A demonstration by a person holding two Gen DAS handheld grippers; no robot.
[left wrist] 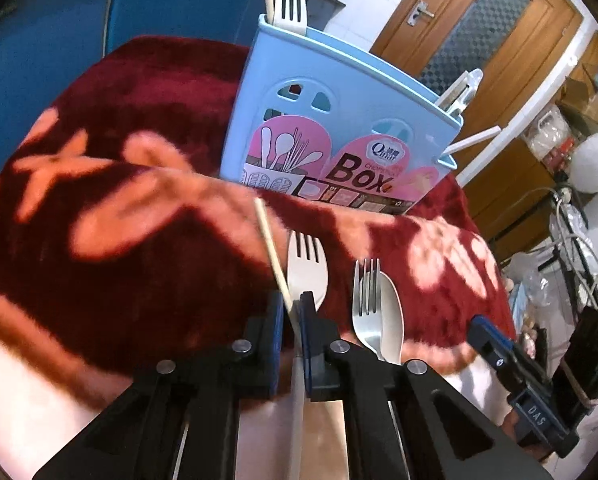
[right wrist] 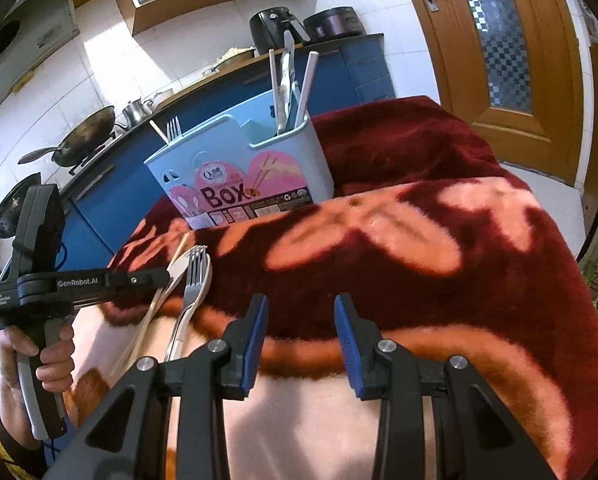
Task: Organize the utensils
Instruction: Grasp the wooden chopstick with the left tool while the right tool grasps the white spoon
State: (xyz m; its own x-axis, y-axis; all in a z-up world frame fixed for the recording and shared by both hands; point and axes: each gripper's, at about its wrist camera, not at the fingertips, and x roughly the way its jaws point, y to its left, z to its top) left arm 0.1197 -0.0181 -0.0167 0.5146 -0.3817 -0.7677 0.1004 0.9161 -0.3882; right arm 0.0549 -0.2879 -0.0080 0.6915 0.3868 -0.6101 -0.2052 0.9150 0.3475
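A light blue utensil box (left wrist: 339, 120) stands on the red floral blanket; it also shows in the right wrist view (right wrist: 243, 164). It holds a white fork (left wrist: 290, 6), a chopstick and white handles (right wrist: 299, 88). My left gripper (left wrist: 291, 304) is shut on a wooden chopstick (left wrist: 271, 252) that lies on the blanket. A white plastic fork (left wrist: 308, 268) lies just right of it. A metal fork (left wrist: 366, 300) and a white spoon (left wrist: 391, 320) lie further right. My right gripper (right wrist: 301, 312) is open and empty above the blanket.
The red blanket (right wrist: 419, 240) covers the table and drops off at the right edge. A blue kitchen counter (right wrist: 227, 92) with a wok (right wrist: 83, 132) and appliances stands behind. A wooden door (right wrist: 495, 40) is at the right. My left gripper shows in the right wrist view (right wrist: 161, 278).
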